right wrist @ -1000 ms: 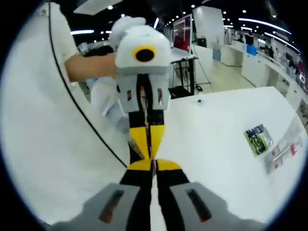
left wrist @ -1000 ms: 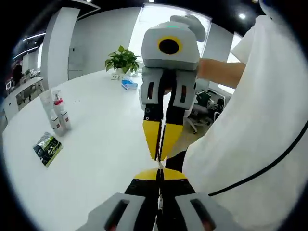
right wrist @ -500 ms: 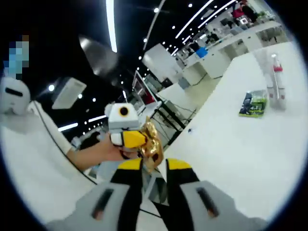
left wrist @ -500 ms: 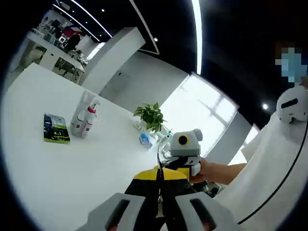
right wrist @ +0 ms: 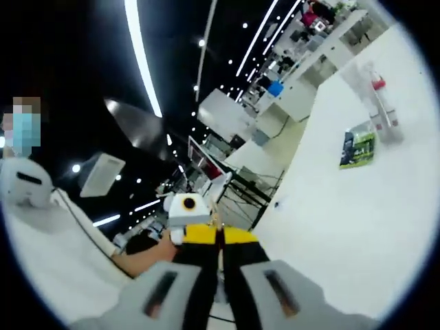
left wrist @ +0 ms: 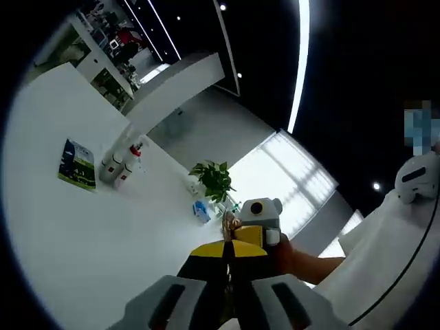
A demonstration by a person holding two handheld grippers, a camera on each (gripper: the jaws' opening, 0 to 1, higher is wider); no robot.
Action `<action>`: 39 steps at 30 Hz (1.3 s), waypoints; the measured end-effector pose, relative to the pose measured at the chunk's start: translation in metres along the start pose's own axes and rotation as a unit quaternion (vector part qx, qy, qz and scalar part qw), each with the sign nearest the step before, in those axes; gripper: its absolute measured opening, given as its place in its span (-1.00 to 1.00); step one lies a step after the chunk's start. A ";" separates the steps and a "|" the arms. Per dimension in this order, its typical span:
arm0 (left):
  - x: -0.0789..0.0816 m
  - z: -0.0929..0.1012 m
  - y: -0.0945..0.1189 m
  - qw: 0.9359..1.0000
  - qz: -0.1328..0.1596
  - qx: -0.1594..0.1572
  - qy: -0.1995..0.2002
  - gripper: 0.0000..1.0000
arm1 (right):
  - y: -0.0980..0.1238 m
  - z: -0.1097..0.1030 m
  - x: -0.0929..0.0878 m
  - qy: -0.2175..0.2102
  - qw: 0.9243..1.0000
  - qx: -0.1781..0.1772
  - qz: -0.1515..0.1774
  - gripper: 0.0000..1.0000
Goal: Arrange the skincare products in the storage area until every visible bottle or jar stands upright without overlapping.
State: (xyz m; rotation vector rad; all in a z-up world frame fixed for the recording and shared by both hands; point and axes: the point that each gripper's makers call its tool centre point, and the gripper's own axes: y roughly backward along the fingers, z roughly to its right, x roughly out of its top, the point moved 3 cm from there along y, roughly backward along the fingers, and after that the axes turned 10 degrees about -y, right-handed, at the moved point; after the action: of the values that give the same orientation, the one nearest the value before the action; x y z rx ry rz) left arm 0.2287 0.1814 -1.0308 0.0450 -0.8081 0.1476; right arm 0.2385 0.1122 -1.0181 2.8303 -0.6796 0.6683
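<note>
You have not begun the arranging proper — the skincare things sit untouched and well apart from both of your grippers. In the left gripper view, the two bottles (left wrist: 118, 159) stand upright, close side by side, at about ten o'clock on the white table (left wrist: 103, 240), one with a red-collared spray top, with a flat green sachet (left wrist: 76, 165) lying just beside them toward nine o'clock. In the right gripper view the same group sits at two o'clock: the bottles (right wrist: 379, 103) near the table's (right wrist: 344, 240) far edge, the sachet (right wrist: 357, 148) just below them. The bottles already look upright and do not seem to overlap, so by my reading what is left is mainly the sachet — whether it counts as a target, I cannot tell.

Your left gripper (left wrist: 230, 249) has its yellow-tipped jaws pressed together, with nothing between them. Your right gripper (right wrist: 220, 235) is likewise closed tight and holds nothing. The two grippers point at each other at six o'clock, tips nearly meeting; whether they touch I cannot tell. A potted plant (left wrist: 214, 180) stands at the table's far end.
</note>
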 end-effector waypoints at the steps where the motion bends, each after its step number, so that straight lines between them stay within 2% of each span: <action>1: 0.000 0.000 0.000 1.000 -0.004 0.000 -0.001 -1.00 | -0.001 0.000 0.002 -0.001 1.000 0.000 0.002 -1.00; 5: -0.003 -0.007 0.003 0.999 -0.030 0.001 -0.010 -0.99 | -0.005 0.005 0.005 -0.003 1.000 -0.009 0.004 -1.00; 8: -0.002 -0.009 0.005 1.000 -0.028 0.003 -0.003 -1.00 | -0.005 0.006 0.005 -0.012 1.000 -0.012 0.007 -1.00; 10: 0.005 -0.006 0.006 1.000 -0.001 0.001 0.025 -1.00 | -0.007 0.003 0.010 -0.023 1.000 -0.004 0.018 -0.99; 13: 0.007 -0.007 0.006 1.000 0.002 -0.001 0.030 -1.00 | -0.008 0.002 0.012 -0.021 1.000 0.000 0.022 -0.94; 16: 0.015 -0.012 0.009 0.999 0.020 0.003 0.044 -1.00 | -0.010 0.006 0.007 -0.027 1.000 -0.005 0.009 -0.84; 20: 0.020 -0.015 0.013 0.998 0.035 0.003 0.050 -1.00 | -0.014 0.005 -0.002 -0.024 1.000 -0.002 -0.007 -0.94; 25: 0.018 -0.015 0.016 0.997 0.043 -0.001 0.067 -1.00 | -0.015 0.002 0.002 -0.028 1.000 0.001 -0.014 -1.00; 27: 0.017 -0.011 0.017 0.997 0.032 -0.018 0.065 -0.98 | -0.015 0.000 0.001 -0.033 0.999 0.006 -0.031 -1.00; 29: 0.019 -0.012 0.020 0.998 0.020 -0.014 0.050 -0.89 | -0.014 -0.001 0.001 -0.030 0.998 0.002 -0.050 -1.00; 31: 0.022 -0.013 0.020 0.999 0.013 -0.006 0.033 -0.58 | -0.013 -0.001 -0.003 -0.022 0.997 -0.001 -0.071 -1.00; 32: 0.022 -0.013 0.021 1.000 -0.001 -0.005 0.028 -0.50 | -0.013 -0.002 -0.006 -0.024 0.996 0.003 -0.085 -1.00; 34: 0.018 -0.013 0.022 1.000 -0.024 -0.009 0.014 -0.50 | -0.013 -0.005 -0.012 -0.027 0.994 0.013 -0.108 -1.00; 35: 0.013 -0.012 0.022 0.998 -0.052 -0.018 -0.004 -0.49 | -0.015 -0.006 -0.015 -0.022 0.993 0.014 -0.116 -1.00; 36: 0.010 -0.010 0.022 0.997 -0.071 -0.023 -0.004 -0.49 | -0.015 -0.008 -0.022 -0.027 0.990 0.018 -0.138 -1.00; 37: 0.008 -0.009 0.020 0.996 -0.083 -0.026 -0.011 -0.52 | -0.017 -0.007 -0.026 -0.018 0.989 0.013 -0.147 -1.00; 38: 0.008 -0.008 0.019 0.996 -0.082 -0.027 -0.013 -0.56 | -0.017 -0.007 -0.028 -0.015 0.988 0.012 -0.152 -1.00; 39: 0.006 -0.003 0.018 0.995 -0.092 -0.041 -0.005 -0.68 | -0.018 -0.007 -0.036 -0.012 0.985 0.009 -0.172 -1.00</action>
State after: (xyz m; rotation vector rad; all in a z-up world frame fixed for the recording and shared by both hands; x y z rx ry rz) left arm 0.2326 0.2003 -1.0292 0.0427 -0.8150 -0.0611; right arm 0.2154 0.1437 -1.0293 2.8717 -0.1767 0.5809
